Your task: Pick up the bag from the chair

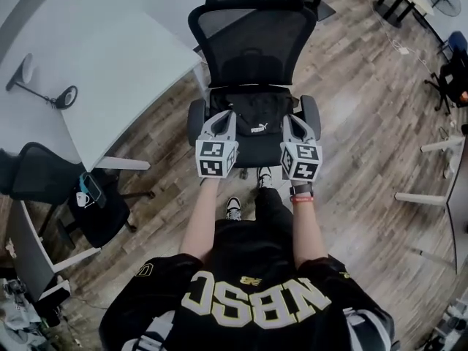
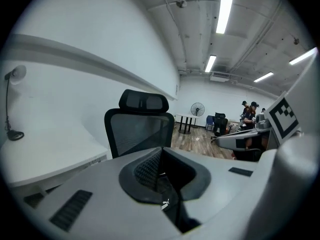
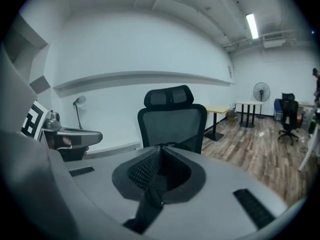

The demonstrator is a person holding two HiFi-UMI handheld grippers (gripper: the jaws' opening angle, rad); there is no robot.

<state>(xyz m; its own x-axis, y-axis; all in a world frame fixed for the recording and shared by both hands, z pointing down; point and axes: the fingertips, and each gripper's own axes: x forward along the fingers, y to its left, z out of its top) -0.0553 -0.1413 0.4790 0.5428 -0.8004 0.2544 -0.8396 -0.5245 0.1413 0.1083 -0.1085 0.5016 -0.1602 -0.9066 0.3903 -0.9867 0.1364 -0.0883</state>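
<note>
A black bag (image 1: 256, 115) with a white logo lies on the seat of a black mesh office chair (image 1: 252, 46). My left gripper (image 1: 228, 115) is at the bag's left side and my right gripper (image 1: 287, 119) is at its right side, both over the seat. In the left gripper view the jaws of my left gripper (image 2: 161, 156) are shut on a black strip of the bag (image 2: 172, 206) that carries the logo. The right gripper view shows my right gripper (image 3: 159, 156) likewise shut on a black strap (image 3: 147, 201). The chair's backrest (image 2: 140, 131) (image 3: 172, 126) stands just beyond.
A white curved desk (image 1: 88, 64) with a desk lamp (image 1: 44, 86) is left of the chair. A second dark chair (image 1: 44, 174) stands at the near left. White table legs (image 1: 431, 196) are on the right. People (image 2: 248, 114) and a fan (image 2: 197, 109) are far back.
</note>
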